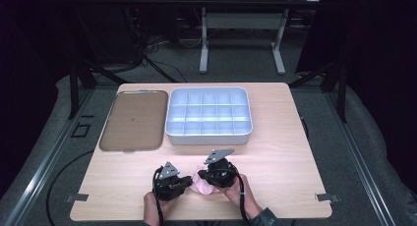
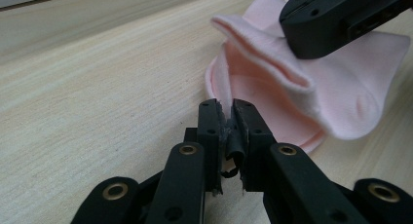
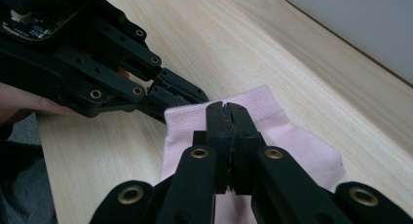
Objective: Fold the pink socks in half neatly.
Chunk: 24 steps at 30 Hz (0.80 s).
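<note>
A pale pink sock point(image 1: 201, 185) lies near the table's front edge, between my two grippers. My left gripper point(image 1: 190, 180) comes at it from the left. In the left gripper view its jaws point(image 2: 228, 109) are shut on the thin near edge of the sock point(image 2: 341, 87). My right gripper point(image 1: 201, 176) comes from the right and is shut on the sock's upper cuff layer, which it holds a little raised. In the right gripper view its jaws point(image 3: 227, 111) are closed over the sock point(image 3: 297, 141), and the left gripper point(image 3: 163, 104) meets the sock's left edge.
A grey box with several compartments point(image 1: 209, 137) stands at the back middle of the wooden table point(image 1: 280, 157). A brown tray point(image 1: 133, 120) lies to its left. Desk legs and cables stand on the floor beyond the table.
</note>
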### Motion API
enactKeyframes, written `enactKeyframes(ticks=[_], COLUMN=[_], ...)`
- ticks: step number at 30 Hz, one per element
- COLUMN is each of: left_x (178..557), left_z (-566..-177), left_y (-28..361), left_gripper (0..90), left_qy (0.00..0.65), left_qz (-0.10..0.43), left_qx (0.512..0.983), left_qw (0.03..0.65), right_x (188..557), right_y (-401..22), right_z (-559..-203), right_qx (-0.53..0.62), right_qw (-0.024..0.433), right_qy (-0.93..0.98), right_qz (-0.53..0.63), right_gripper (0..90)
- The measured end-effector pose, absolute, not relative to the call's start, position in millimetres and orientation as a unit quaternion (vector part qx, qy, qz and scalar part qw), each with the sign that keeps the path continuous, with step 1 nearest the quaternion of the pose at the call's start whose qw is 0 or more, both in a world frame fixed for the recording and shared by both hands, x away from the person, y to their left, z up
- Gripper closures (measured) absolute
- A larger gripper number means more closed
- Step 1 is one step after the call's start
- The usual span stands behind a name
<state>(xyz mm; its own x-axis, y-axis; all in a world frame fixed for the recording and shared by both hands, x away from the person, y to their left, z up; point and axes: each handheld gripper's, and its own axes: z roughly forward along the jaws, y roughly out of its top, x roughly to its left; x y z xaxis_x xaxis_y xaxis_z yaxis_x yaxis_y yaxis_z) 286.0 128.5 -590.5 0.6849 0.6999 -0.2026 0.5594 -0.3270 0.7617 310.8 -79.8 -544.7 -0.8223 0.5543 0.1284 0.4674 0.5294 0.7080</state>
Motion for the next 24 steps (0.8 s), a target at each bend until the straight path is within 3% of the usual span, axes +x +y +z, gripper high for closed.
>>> enactKeyframes(ticks=[8,12,15,19,24], left_x=[286,286,286,286,286], left_z=[-591,-591,-591,-591,-591], left_y=[129,129,129,129,128], left_gripper=[81.9,81.9,81.8,81.8,81.8], left_qy=[0.388,0.389,0.389,0.389,0.389], left_qz=[0.081,0.080,0.081,0.081,0.082], left_qx=[0.811,0.810,0.810,0.810,0.810], left_qw=[0.431,0.433,0.432,0.431,0.432], right_x=[314,314,314,313,309], right_y=[-71,-75,-90,-116,-122], right_z=[-556,-554,-543,-532,-546], right_qx=[0.298,0.275,0.289,0.316,0.321], right_qw=[0.045,0.022,0.032,0.070,0.086], right_qy=[0.876,0.869,0.856,0.850,0.873], right_qz=[0.377,0.410,0.429,0.416,0.357], right_gripper=[88.3,79.1,73.6,73.4,73.7])
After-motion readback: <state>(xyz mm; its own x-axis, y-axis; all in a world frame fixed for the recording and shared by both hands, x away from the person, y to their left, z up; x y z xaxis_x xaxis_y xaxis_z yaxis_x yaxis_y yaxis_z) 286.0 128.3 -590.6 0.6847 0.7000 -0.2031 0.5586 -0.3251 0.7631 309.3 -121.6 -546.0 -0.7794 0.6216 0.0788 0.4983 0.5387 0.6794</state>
